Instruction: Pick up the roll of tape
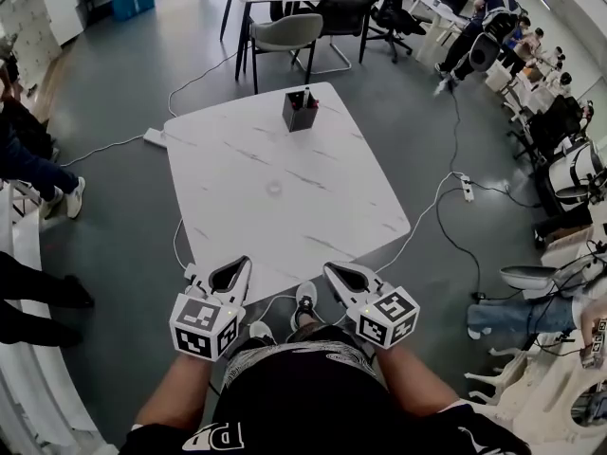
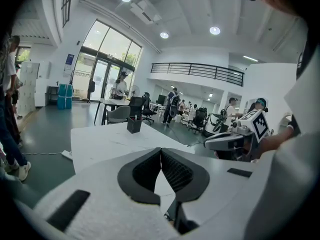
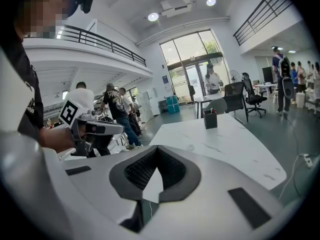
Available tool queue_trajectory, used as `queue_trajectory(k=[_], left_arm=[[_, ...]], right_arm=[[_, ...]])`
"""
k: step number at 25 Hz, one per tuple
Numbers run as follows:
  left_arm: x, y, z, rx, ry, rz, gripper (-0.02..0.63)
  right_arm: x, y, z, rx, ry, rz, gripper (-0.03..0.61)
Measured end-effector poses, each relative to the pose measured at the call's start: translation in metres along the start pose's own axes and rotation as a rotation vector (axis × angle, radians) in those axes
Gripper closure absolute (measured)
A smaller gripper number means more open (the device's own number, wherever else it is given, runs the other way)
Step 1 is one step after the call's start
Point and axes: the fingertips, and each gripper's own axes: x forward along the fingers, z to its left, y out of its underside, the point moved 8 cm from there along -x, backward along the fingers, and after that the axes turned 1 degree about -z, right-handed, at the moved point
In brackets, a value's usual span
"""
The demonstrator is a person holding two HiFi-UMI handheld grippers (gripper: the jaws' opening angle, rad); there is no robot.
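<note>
Approach step: I am holding left gripper [image 1: 245,262] and right gripper [image 1: 330,267] closed and empty at the table's [image 1: 218,140] near edge, roll of tape [image 1: 274,188] lying mid-table, likely needing an opened reach.

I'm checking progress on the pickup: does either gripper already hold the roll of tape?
No: the roll of tape lies on the table, well ahead of the left gripper and right gripper, both shut and empty.

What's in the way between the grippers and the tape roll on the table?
Nothing visible. The tape roll lies in the middle of the table; only bare top separates it from the left gripper and right gripper at the near edge. The black holder stands beyond it.
</note>
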Motion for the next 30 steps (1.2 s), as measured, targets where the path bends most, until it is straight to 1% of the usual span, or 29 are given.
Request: queue_trajectory(k=[4,7,12,16,26,30], left_arm=[[0.008,-0.005,0.003,-0.004,-0.035,0.011,0.595],[0.023,-0.013,0.006,-0.015,-0.049,0.001,0.595],[0.056,-0.027,0.008,0.004,-0.064,0.008,0.595],[0.079,-0.032,0.012,0.021,-0.084,0.052,0.595],[0.164,-0.022,0.039,0.053,-0.120,0.173,0.595],[0.194,-0.019,0.050,0.053,-0.140,0.215,0.595]], right_arm=[[0.012,-0.013,-0.012,-0.017,-0.039,0.003,0.575],[0.022,-0.023,-0.024,-0.038,-0.062,0.001,0.575],[0.033,-0.035,-0.050,-0.038,-0.077,0.001,0.575],[0.035,-0.041,-0.070,-0.035,-0.083,0.011,0.575],[0.048,-0.042,-0.125,-0.006,-0.089,0.035,0.575],[0.049,-0.044,-0.138,0.002,-0.104,0.051,0.575]])
